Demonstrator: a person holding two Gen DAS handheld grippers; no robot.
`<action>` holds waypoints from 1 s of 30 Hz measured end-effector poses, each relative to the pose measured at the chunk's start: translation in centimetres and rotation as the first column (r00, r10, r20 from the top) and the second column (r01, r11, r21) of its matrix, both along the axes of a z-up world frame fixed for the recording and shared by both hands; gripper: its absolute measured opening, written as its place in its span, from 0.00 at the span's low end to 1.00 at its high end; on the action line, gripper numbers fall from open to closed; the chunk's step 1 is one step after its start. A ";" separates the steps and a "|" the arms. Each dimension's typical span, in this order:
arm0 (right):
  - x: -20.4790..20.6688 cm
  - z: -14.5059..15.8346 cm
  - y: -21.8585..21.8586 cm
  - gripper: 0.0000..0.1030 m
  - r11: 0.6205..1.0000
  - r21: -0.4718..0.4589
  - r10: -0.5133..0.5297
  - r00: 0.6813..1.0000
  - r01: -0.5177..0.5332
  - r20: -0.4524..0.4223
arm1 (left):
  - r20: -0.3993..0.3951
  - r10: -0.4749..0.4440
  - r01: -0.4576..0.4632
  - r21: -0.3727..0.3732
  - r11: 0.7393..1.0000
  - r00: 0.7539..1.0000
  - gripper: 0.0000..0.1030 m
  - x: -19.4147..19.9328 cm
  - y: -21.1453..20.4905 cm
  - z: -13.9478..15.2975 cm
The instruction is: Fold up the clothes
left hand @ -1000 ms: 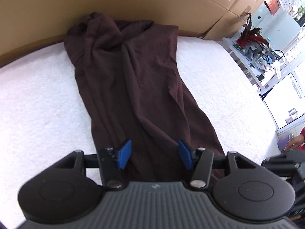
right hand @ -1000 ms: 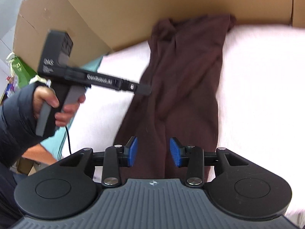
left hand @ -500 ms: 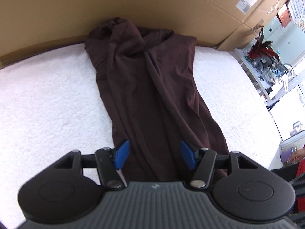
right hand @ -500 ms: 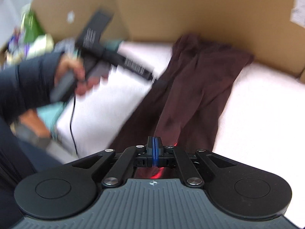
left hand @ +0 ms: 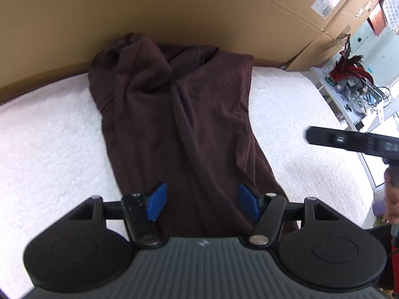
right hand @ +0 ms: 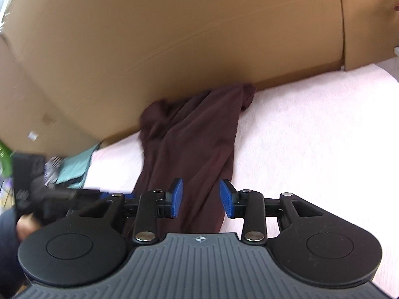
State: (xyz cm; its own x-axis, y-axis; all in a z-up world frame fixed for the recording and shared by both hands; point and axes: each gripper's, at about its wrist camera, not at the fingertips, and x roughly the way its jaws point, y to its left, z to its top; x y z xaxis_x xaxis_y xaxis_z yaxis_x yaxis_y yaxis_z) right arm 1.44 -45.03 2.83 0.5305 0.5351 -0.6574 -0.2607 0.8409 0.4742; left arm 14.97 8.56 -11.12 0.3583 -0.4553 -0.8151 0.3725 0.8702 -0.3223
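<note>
A dark brown garment [left hand: 179, 124] lies lengthwise on the white fluffy cover [left hand: 49, 137], its far end bunched against the cardboard. My left gripper [left hand: 202, 203] hovers over the near end, open, its blue pads [left hand: 155, 201] wide apart above the cloth. In the right wrist view the same garment [right hand: 194, 149] runs away from my right gripper [right hand: 202, 198]. Its jaws are opening, and the cloth shows in the gap with neither pad pressing on it. The right gripper's body [left hand: 349, 143] pokes in at the right of the left wrist view. The left gripper [right hand: 57, 194] is a blur at the left of the right wrist view.
A tall cardboard wall [right hand: 174, 49] closes off the far side of the cover. A teal cloth [right hand: 74, 167] lies past the cover's left edge. To the right, beyond the cover, stands a cluttered white shelf [left hand: 349, 82]. Bare white cover [right hand: 311, 137] stretches right of the garment.
The right gripper, shut half a second ago, has opened and swung to the right. The left gripper moved slightly along the garment and stayed open. The right gripper's body has entered the left wrist view.
</note>
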 end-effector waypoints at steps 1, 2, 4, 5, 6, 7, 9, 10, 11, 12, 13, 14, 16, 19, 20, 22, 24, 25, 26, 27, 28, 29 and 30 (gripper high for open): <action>1.1 -0.5 0.5 0.36 1.000 -0.003 0.006 1.000 -0.006 -0.009 | -0.004 0.008 -0.008 0.002 1.000 1.000 0.61 0.4 -0.2 -0.2; 2.1 -1.1 0.9 0.36 1.000 -0.006 0.013 1.000 -0.013 -0.020 | -0.011 0.019 -0.019 0.005 1.000 1.000 0.58 0.8 -0.3 -0.5; 3.5 -2.4 1.7 0.36 1.000 -0.020 0.012 0.999 -0.013 -0.035 | -0.028 0.041 -0.041 0.009 0.999 0.999 0.56 1.5 -0.4 -1.0; 4.0 -2.8 1.7 0.36 0.999 -0.032 0.007 0.999 -0.009 -0.034 | -0.037 0.053 -0.052 0.009 0.999 0.998 0.54 1.8 -0.4 -1.3; 4.4 -3.2 1.7 0.36 0.999 -0.045 0.002 0.999 -0.003 -0.032 | -0.044 0.065 -0.064 0.011 0.998 0.997 0.51 2.1 -0.3 -1.5; 4.9 -3.5 1.6 0.36 0.998 -0.058 -0.003 1.000 0.002 -0.030 | -0.049 0.075 -0.075 0.011 0.997 0.996 0.50 2.4 -0.3 -1.8; 5.9 -4.1 1.3 0.36 0.999 -0.043 -0.007 0.999 0.005 -0.041 | -0.054 0.092 -0.092 0.006 0.996 0.994 0.45 2.8 -0.2 -2.0; 6.4 -4.4 1.1 0.36 0.999 -0.034 -0.008 0.999 0.006 -0.048 | -0.053 0.095 -0.095 0.005 0.995 0.994 0.44 3.0 -0.2 -2.1; 6.9 -4.5 1.1 0.36 0.999 -0.033 0.001 0.999 -0.002 -0.053 | -0.050 0.098 -0.098 0.004 0.995 0.994 0.42 3.2 -0.2 -2.1; 7.3 -4.6 1.1 0.37 0.999 -0.035 0.010 0.998 -0.012 -0.058 | -0.051 0.100 -0.100 0.003 0.995 0.994 0.41 3.4 -0.2 -2.1; 7.8 -4.8 1.1 0.37 0.999 -0.036 0.020 0.998 -0.022 -0.063 | -0.053 0.103 -0.104 -0.002 0.995 0.993 0.40 3.6 -0.3 -2.1; 8.3 -4.9 1.2 0.37 0.999 -0.037 0.030 0.997 -0.033 -0.068 | -0.056 0.107 -0.108 -0.008 0.994 0.993 0.36 3.8 -0.3 -2.1; 9.3 -5.2 1.3 0.37 0.998 -0.039 0.050 0.996 -0.053 -0.078 | -0.069 0.112 -0.115 -0.047 0.992 0.991 0.00 4.1 0.0 -2.0; 9.8 -4.3 0.7 0.03 0.997 -0.002 0.082 0.994 -0.082 -0.076 | -0.068 0.115 -0.123 -0.129 0.984 0.991 0.00 3.8 0.7 -1.0; 9.8 -3.5 0.4 0.02 0.996 0.017 0.087 0.995 -0.086 -0.057 | -0.062 0.116 -0.124 -0.157 0.980 0.991 0.00 3.6 1.0 -0.6; 10.0 -1.7 -0.2 0.01 0.995 0.041 0.091 0.996 -0.090 -0.005 | -0.070 0.121 -0.134 -0.227 0.965 0.990 0.00 3.6 1.5 -0.1; 10.7 -0.3 -0.4 0.01 0.995 0.039 0.086 0.995 -0.088 0.039 | -0.079 0.138 -0.154 -0.256 0.954 0.987 0.00 4.0 1.6 -0.4; 11.3 0.1 -0.4 0.01 0.996 0.034 0.085 0.995 -0.086 0.052 | -0.074 0.147 -0.161 -0.234 0.959 0.986 0.00 4.4 1.4 -0.8; 11.8 0.5 -0.4 0.01 0.996 0.030 0.083 0.994 -0.085 0.066 | -0.068 0.157 -0.168 -0.210 0.963 0.985 0.00 4.7 1.1 -1.2; 12.4 0.4 -0.1 0.01 0.997 0.014 0.076 0.995 -0.078 0.071 | -0.063 0.165 -0.174 -0.189 0.966 0.984 0.00 5.2 0.9 -1.7; 12.9 0.1 0.2 0.01 0.998 -0.002 0.067 0.995 -0.067 0.075 | -0.064 0.167 -0.176 -0.171 0.969 0.984 0.00 5.6 0.6 -2.3; 13.3 -0.5 0.6 0.01 0.998 -0.020 0.061 0.996 -0.059 0.067 | -0.067 0.169 -0.177 -0.153 0.972 0.983 0.00 6.1 0.3 -2.8; 13.7 -1.3 1.0 0.01 0.998 -0.041 0.054 0.997 -0.052 0.050 | -0.061 0.164 -0.171 -0.131 0.977 0.985 0.00 6.4 -0.1 -3.3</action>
State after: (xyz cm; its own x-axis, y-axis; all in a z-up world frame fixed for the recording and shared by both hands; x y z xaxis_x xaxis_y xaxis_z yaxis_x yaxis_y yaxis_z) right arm 15.17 -44.03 1.50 0.5358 0.5371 -0.6515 -0.3283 0.8434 0.4252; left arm 21.33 8.48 -14.43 0.3996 -0.4998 -0.7685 0.2060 0.8658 -0.4560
